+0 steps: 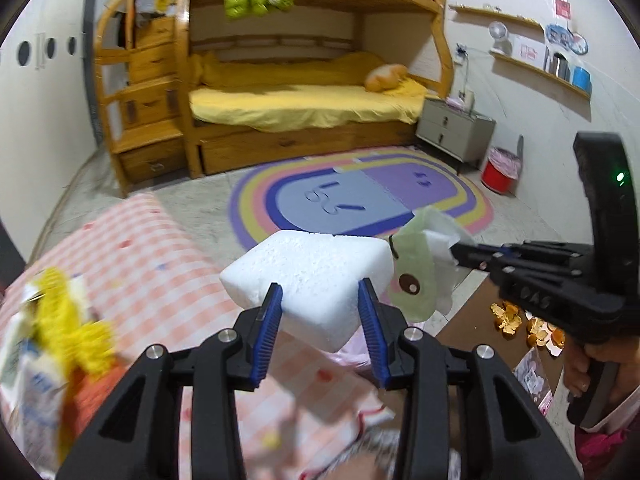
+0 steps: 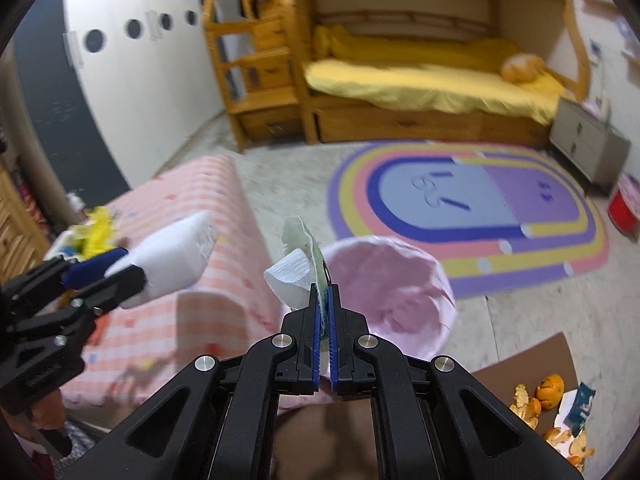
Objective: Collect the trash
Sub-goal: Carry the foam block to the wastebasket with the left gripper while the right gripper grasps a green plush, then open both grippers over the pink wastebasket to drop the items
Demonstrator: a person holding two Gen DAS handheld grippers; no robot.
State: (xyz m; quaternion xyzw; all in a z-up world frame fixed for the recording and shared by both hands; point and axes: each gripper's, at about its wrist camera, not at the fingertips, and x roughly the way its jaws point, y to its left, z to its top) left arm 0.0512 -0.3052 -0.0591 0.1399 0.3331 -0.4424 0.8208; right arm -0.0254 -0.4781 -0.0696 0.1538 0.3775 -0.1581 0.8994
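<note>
My left gripper is shut on a white foam block, held in the air over the pink checked bed; it also shows in the right wrist view. My right gripper is shut on a pale green wrapper with white tissue, held just above a bin lined with a pink bag. In the left wrist view the wrapper hangs from the right gripper beside the foam block. Orange peels and a small packet lie on a brown surface at lower right.
A pink checked bed holds yellow and white clutter at left. A rainbow rug covers the floor before a wooden bunk bed. A grey nightstand and a red bin stand at right.
</note>
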